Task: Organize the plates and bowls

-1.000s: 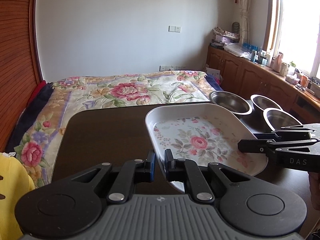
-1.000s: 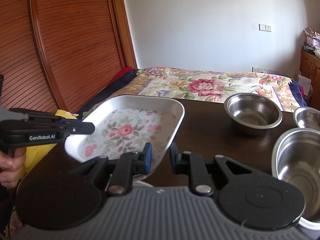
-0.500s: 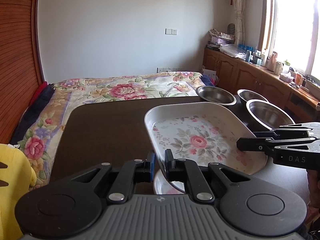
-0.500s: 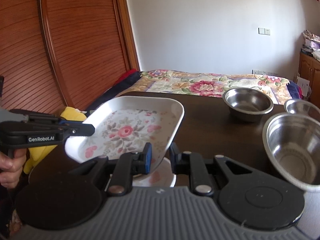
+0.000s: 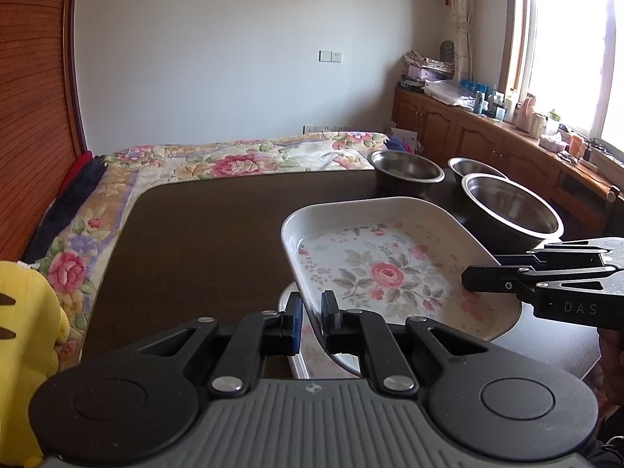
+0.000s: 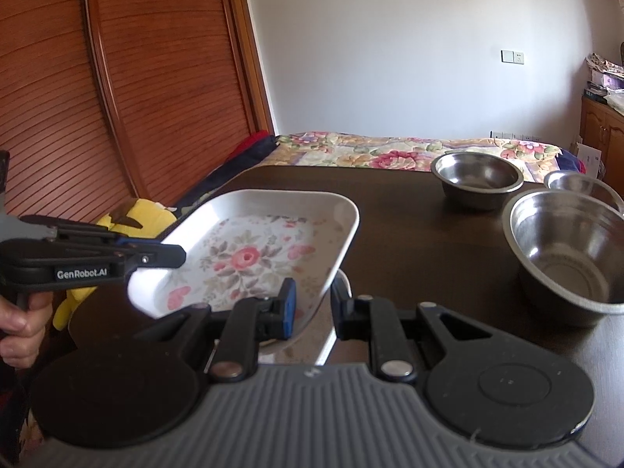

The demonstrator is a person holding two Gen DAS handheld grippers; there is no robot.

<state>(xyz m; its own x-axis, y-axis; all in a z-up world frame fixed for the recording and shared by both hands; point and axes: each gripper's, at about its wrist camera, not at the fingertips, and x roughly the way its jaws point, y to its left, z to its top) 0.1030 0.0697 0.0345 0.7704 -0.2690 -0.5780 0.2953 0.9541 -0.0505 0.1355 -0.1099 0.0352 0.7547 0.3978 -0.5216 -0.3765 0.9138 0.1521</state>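
Floral rectangular plate (image 5: 390, 269) is held clear of the dark surface (image 5: 202, 234), tilted, gripped at two rims. The left gripper (image 5: 311, 321) has its fingers narrowed onto the near-left rim; the right gripper (image 6: 312, 312) has its fingers clamped on the opposite rim. A second white plate (image 5: 288, 304) lies on the surface directly beneath, only an edge showing.

Risk, as judged: both holds are thin rim pinches on a glazed edge. Uneven lowering by the two hands could twist the plate out of one pinch, dropping it onto the plate below. Swinging right could strike the large steel bowl (image 6: 565, 249), which stands just beside the plate.

View differences: the left wrist camera shows the window side and cabinets (image 5: 468, 128), plus the right gripper entering side-on. The right wrist camera shows the louvred wooden door (image 6: 117, 78), the person's hand (image 6: 19, 323) on the left gripper's handle, and the yellow soft toy (image 6: 132, 214) more fully.
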